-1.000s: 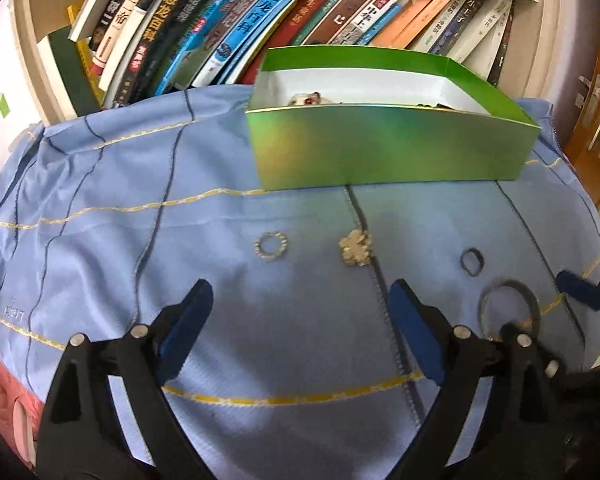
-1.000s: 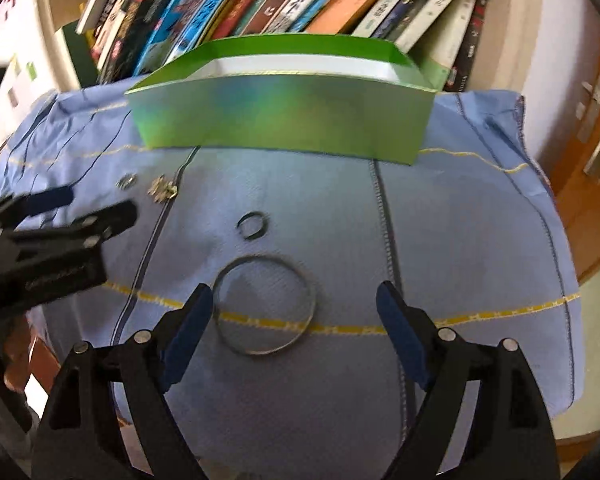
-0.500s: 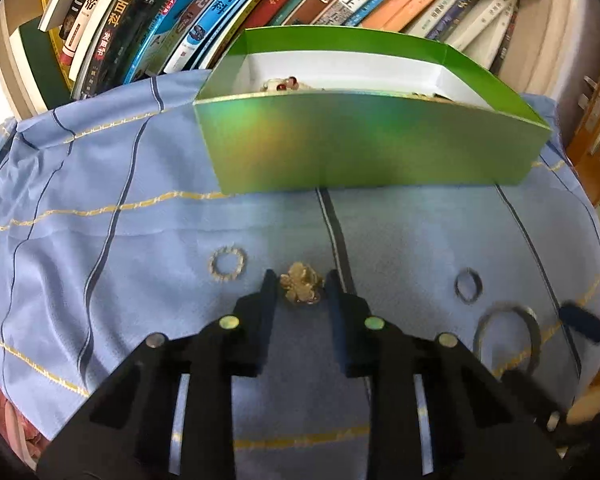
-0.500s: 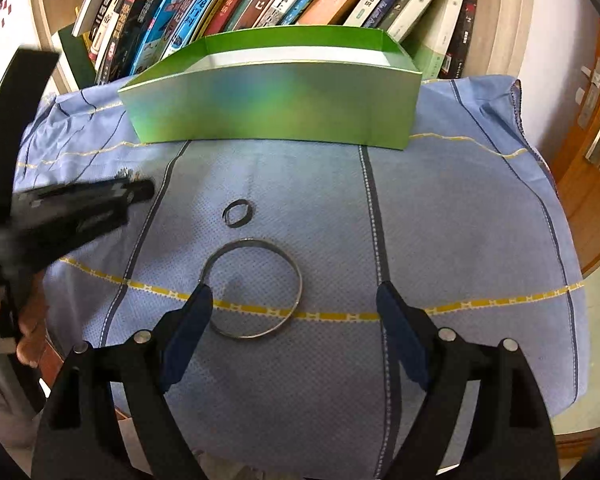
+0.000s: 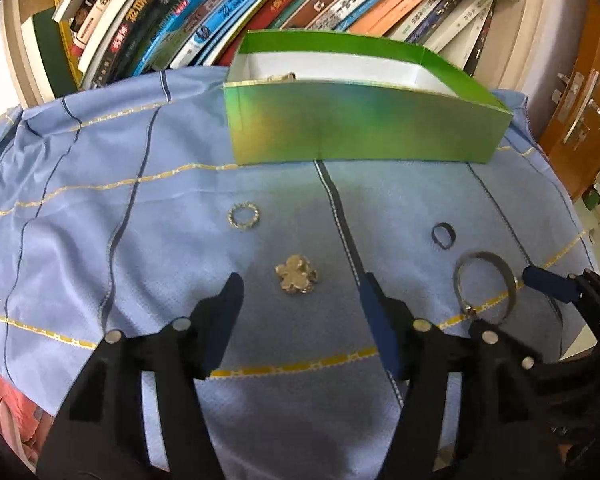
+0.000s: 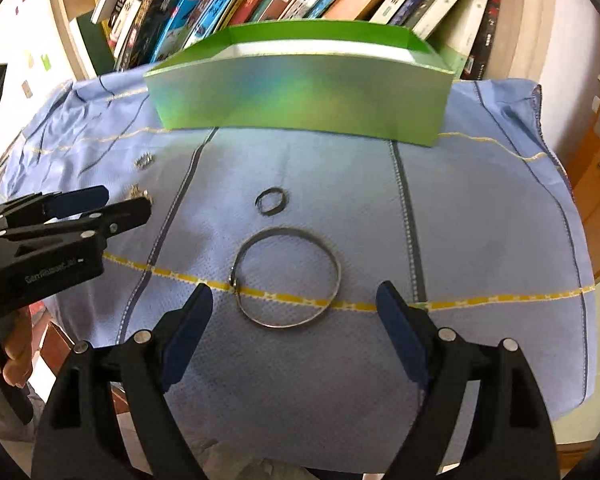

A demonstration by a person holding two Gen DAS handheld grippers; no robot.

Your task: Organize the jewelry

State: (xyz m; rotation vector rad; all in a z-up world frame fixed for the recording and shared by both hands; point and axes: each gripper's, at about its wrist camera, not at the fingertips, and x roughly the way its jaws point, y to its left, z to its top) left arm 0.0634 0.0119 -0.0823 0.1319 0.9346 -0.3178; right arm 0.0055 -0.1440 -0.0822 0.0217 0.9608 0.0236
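Note:
A gold flower brooch (image 5: 296,274) lies on the blue cloth (image 5: 100,216) between the tips of my open left gripper (image 5: 300,286). A small beaded ring (image 5: 243,216) lies behind it to the left. A dark ring (image 5: 443,235) and a large silver bangle (image 5: 485,286) lie to the right. In the right wrist view the bangle (image 6: 287,278) lies just ahead of my open, empty right gripper (image 6: 294,300), with the dark ring (image 6: 272,201) beyond it. The green box (image 5: 364,120) stands at the back with some jewelry inside.
A shelf of leaning books (image 5: 260,4) rises right behind the box. The cloth's edge drops off at the right (image 6: 580,280). A wooden door with a metal handle (image 5: 580,112) is at the far right. My left gripper (image 6: 72,216) shows at the left of the right wrist view.
My left gripper was shut around the flower brooch half a second ago and has now opened; the brooch lies loose on the cloth. The right gripper has barely moved.

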